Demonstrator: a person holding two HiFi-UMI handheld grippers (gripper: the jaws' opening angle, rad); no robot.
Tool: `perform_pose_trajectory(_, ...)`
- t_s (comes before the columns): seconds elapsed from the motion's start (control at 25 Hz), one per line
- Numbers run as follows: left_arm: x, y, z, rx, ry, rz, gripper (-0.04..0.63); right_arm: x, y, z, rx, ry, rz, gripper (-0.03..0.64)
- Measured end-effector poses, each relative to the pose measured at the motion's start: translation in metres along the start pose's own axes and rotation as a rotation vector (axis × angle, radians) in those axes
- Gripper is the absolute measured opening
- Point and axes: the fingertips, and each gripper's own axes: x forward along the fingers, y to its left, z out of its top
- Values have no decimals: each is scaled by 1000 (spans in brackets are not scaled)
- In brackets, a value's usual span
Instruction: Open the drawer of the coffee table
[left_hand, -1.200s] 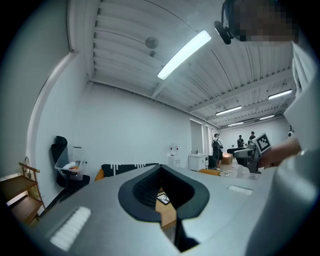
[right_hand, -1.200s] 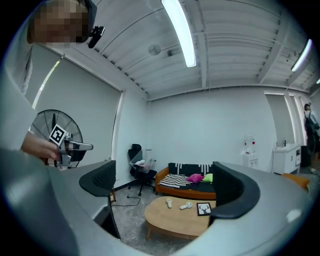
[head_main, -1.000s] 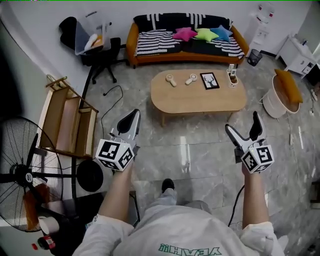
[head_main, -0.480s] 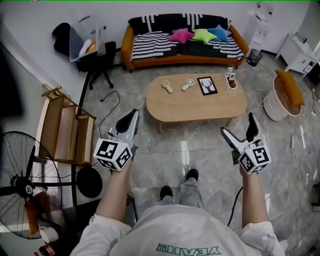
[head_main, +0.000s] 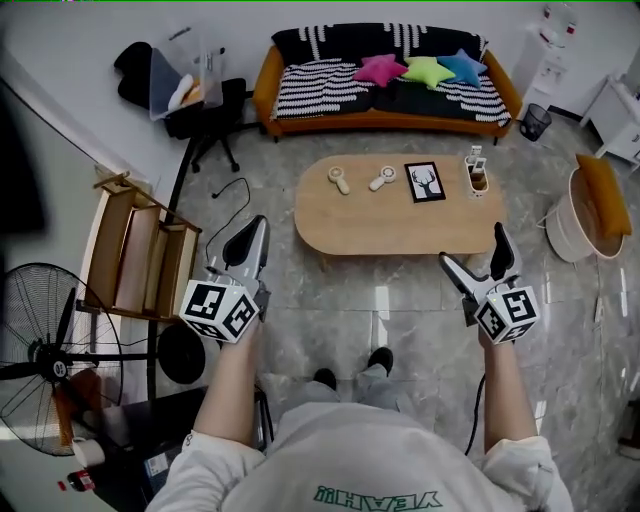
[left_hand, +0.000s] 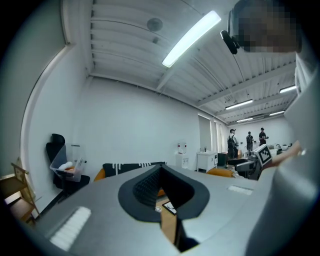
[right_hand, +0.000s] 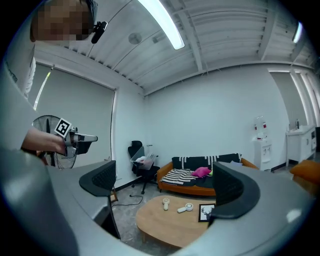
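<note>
Standing short of the coffee table (head_main: 390, 222), drawer not visible.
It lies upper centre, long axis left-right; the right gripper (head_main: 472, 248), jaws apart, seems nearer; the left gripper (head_main: 254, 228) has its jaws together.

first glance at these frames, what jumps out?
The two tools in the foreground, short of the furniture: the left hand-held gripper has its jaws together, and the right hand-held gripper has its jaws apart and empty. Beyond them stands the oval wooden coffee table. Behind it is an orange sofa with bright star-shaped cushions.
</note>
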Motion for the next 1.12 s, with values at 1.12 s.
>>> perform_pose_trajectory(1.12,75,61,-180,-103,146,-66,0,95,29,-234,238,251,46,589)
